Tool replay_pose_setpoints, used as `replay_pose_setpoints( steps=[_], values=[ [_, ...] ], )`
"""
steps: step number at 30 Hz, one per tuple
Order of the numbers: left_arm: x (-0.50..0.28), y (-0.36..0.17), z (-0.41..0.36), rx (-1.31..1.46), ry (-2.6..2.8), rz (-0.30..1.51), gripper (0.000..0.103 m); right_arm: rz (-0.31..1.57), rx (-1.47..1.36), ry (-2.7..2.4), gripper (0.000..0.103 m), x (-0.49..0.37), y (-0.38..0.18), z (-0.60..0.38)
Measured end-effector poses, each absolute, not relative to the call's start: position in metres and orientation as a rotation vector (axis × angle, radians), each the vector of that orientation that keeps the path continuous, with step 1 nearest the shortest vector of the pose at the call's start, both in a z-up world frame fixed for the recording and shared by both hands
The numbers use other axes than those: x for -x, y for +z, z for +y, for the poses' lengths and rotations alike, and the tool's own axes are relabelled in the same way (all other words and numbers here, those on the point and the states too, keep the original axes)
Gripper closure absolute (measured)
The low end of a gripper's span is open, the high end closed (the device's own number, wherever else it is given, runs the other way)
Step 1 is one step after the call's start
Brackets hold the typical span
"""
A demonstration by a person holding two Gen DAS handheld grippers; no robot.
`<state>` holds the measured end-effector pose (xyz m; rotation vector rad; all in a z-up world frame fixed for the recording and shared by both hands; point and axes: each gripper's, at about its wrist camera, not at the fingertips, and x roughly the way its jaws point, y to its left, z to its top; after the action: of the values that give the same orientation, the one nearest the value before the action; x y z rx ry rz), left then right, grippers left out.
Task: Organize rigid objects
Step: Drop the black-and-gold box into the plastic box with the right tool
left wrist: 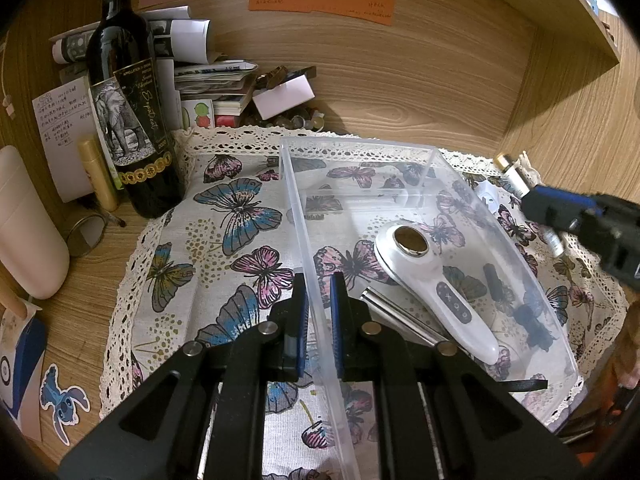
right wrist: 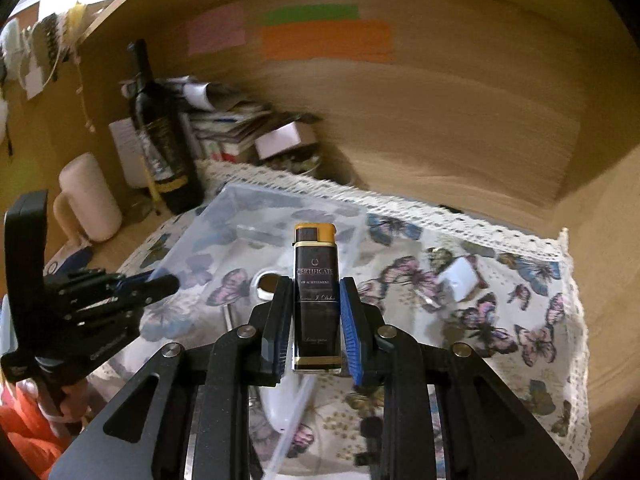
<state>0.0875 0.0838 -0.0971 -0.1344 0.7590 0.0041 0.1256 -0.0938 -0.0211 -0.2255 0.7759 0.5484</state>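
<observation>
The right gripper grasps a black-and-gold lighter upright between its fingers, the gold cap protruding beyond the fingertips, above the butterfly-patterned cloth on the table. The left gripper is clenched on the left wall of the clear plastic bin, one finger on each side. A white handheld device lies inside the bin.

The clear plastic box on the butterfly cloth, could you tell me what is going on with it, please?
A person is tidying small things into the clear box. The left gripper is shut on the box's wall. The right gripper holds a dark lighter above the cloth. A white handheld device and a metal rod already lie inside.
</observation>
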Motion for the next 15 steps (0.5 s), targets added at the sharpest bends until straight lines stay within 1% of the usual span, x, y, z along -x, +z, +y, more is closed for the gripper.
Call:
replay_pose_setpoints(
  steps=[10, 15],
  values=[
    [-0.088, -0.097, 0.084, 0.135, 0.005, 0.759, 0.093, 0.887, 0.246, 0.574, 0.081, -0.135, -0.052, -0.076],
    [-0.088, -0.097, 0.084, 0.135, 0.004, 0.758, 0.093, 0.906, 0.275, 0.584, 0.081, -0.134, -0.058, -0.07]
  ],
)
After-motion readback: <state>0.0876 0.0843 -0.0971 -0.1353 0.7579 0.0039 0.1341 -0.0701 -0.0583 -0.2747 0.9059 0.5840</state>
